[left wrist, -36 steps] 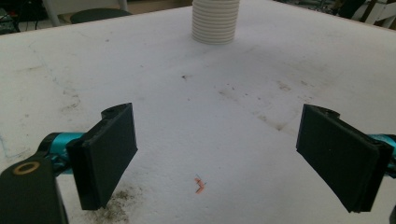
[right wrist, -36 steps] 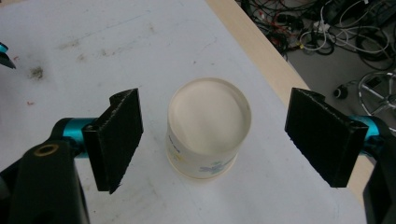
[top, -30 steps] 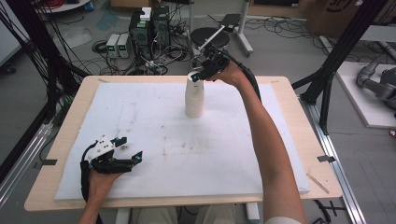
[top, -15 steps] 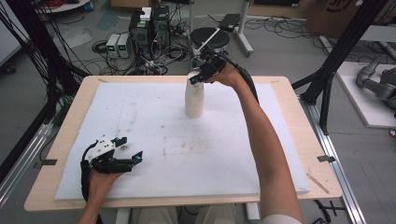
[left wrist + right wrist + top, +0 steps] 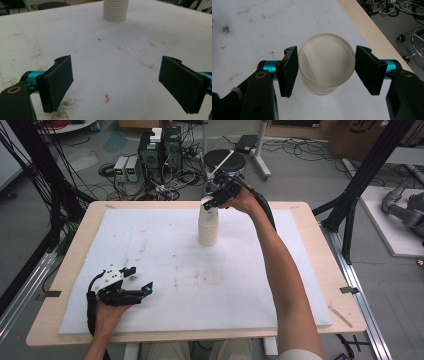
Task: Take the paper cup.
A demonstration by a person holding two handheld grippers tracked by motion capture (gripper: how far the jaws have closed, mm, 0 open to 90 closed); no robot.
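Overhead, right gripper point(image 5: 326, 71) open astride round ribbed cup stack point(image 5: 325, 65); left gripper point(image 5: 123, 85) agape.

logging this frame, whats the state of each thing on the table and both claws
stack of cups: upright on the white mat, top cup open and empty
right claw: jaws open, one either side of the top cup's rim, narrow gaps
left claw: jaws wide open, holding nothing, low over the mat's near part
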